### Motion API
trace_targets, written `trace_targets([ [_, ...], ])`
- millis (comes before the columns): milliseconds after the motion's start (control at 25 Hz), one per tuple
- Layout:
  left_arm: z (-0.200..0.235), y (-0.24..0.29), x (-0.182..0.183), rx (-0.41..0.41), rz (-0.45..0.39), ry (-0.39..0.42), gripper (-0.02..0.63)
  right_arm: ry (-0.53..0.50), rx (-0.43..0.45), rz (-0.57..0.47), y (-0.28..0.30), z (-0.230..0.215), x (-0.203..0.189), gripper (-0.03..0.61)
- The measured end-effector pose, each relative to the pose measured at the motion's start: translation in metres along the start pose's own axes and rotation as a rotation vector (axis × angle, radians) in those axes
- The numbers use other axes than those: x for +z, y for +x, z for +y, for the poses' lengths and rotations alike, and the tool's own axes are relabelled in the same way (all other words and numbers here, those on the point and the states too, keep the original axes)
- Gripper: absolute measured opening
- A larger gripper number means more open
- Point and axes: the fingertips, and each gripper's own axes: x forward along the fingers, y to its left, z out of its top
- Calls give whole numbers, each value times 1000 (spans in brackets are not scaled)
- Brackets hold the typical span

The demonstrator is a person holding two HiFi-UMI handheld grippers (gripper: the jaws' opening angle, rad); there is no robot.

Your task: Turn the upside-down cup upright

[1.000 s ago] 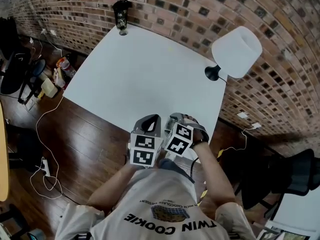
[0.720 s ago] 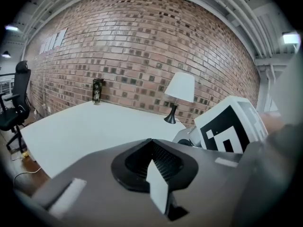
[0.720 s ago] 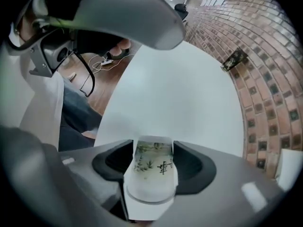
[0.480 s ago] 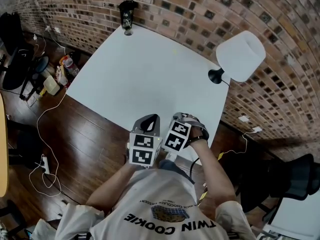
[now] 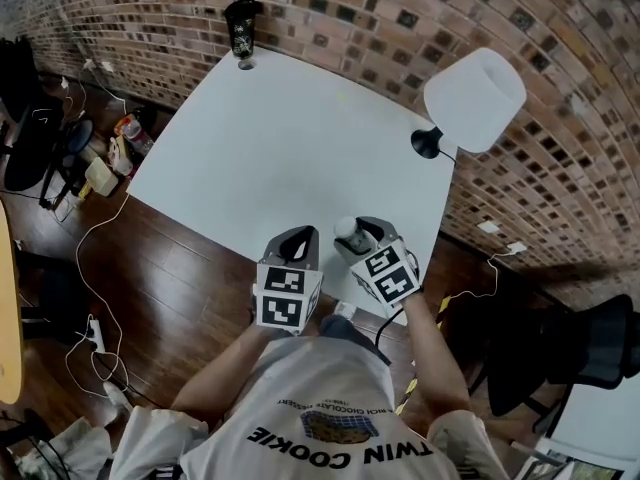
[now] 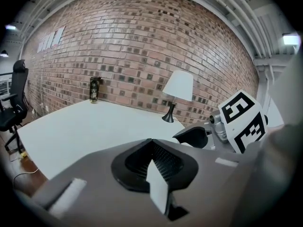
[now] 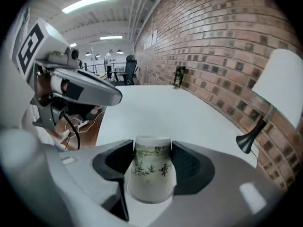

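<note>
Running from 10 to 3 o'clock across the head view: brick wall point(image 5: 400, 23), meeting the table's far and right-hand edges.

Wooden floor point(image 5: 170, 288), dark boards, 7 to 9 o'clock. A white power strip point(image 5: 92, 332) lies on it at 8 o'clock; a huddle of bottles and bags point(image 5: 112, 148) sits at 9 o'clock, just off the table's left corner.

White table point(image 5: 290, 138), centre of view. Its near edge reaches my two grippers at 6 o'clock.

Office chair point(image 5: 590, 348), black, 4 o'clock, well apart from the table.

Table lamp point(image 5: 475, 98), white shade on a black base, at the table's 2 o'clock corner, beside the wall.

Left gripper point(image 6: 152, 148), mine, at 6 o'clock over the table's near edge. Jaws closed against each other, nothing between them. Its marker cube faces up at me.

Right gripper point(image 7: 151, 150), mine, just beside the left one on its 3 o'clock side. Jaws clamped on the two sides of the cup.

Dark tumbler point(image 5: 242, 28), upright at the table's 11 o'clock far corner, near the wall, well apart from all other items.

Paper cup point(image 7: 150, 174), white with a green leaf print and dark characters. It sits in the right gripper's jaws over the table's near edge. The closed base points away along the jaws, the open rim toward the gripper's body. In the head view the base shows as a small white disc facing up. Whether the rim touches the table, I cannot tell.
</note>
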Motion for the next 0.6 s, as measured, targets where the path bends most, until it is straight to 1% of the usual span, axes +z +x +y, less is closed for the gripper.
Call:
trace_targets([
  [200,-8,3,0,-12,8,14,3,182,-68,-235,-8,-16,3,252],
  [360,-13,4,1,-19,14,30,3,317,-179,-374,-13,-30,-6,252],
  [480,-14,5,1,-17,19,37,3,338,-238,-432,-18,-31,-8,253],
  [600,-17,6,1,-20,24,44,3,327,-248,-426,-20,-28,-12,252],
])
